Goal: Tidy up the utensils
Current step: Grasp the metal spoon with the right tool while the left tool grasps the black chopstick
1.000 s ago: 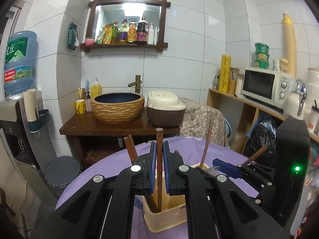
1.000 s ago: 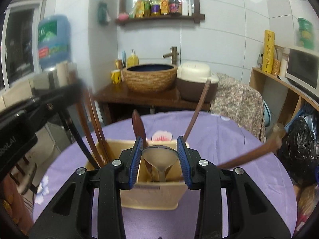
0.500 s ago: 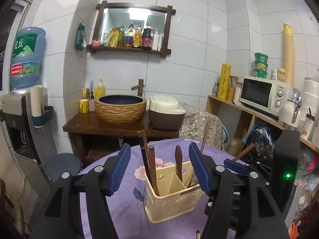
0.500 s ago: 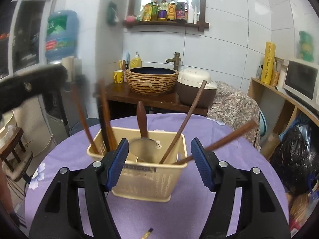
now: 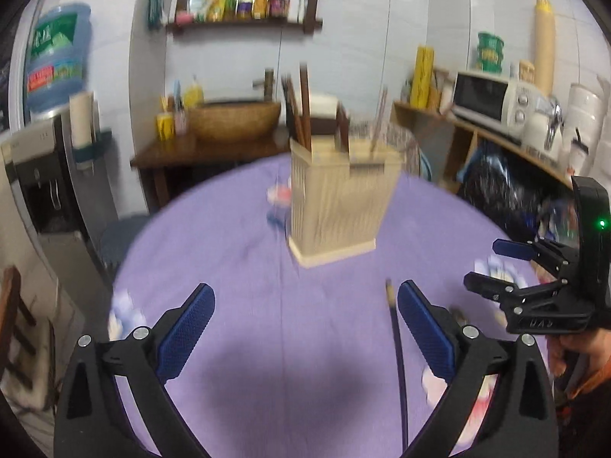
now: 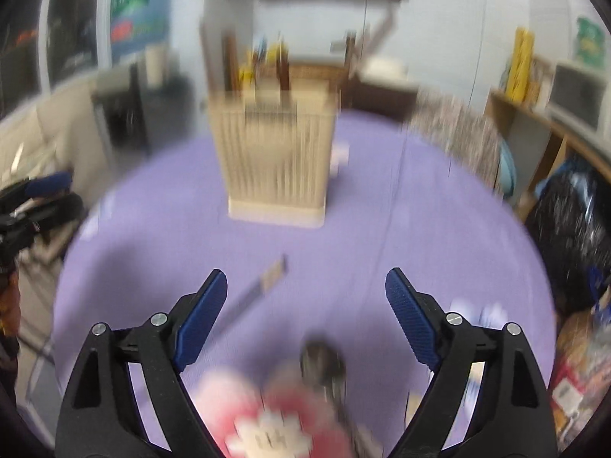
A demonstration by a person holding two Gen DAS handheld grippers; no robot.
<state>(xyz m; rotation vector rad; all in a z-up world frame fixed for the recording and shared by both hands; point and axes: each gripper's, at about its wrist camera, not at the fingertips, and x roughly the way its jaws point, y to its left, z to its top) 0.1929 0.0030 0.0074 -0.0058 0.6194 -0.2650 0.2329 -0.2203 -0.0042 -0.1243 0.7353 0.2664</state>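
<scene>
A cream slatted utensil holder (image 5: pixel 340 206) stands on the purple tablecloth (image 5: pixel 236 267), with brown chopsticks and spoons upright in it; it also shows in the right wrist view (image 6: pixel 277 160). My left gripper (image 5: pixel 305 328) is open and empty, low over the cloth in front of the holder. A dark chopstick (image 5: pixel 397 343) lies on the cloth by its right finger. My right gripper (image 6: pixel 305 313) is open and empty. A chopstick (image 6: pixel 259 290) lies ahead of its left finger and a metal spoon (image 6: pixel 324 362) lies between its fingers. Both views are blurred.
The table is round, with floral prints on the cloth (image 6: pixel 267 420). Behind it stand a wooden sink stand with a woven basin (image 5: pixel 233 122), a water dispenser (image 5: pixel 46 175) at left, and a shelf with a microwave (image 5: pixel 488 103) at right. The right gripper shows in the left wrist view (image 5: pixel 534 278).
Both grippers let go of their utensils in the holder, opened wide, and pulled back and down toward the near side of the table. The holder now looks farther away.
</scene>
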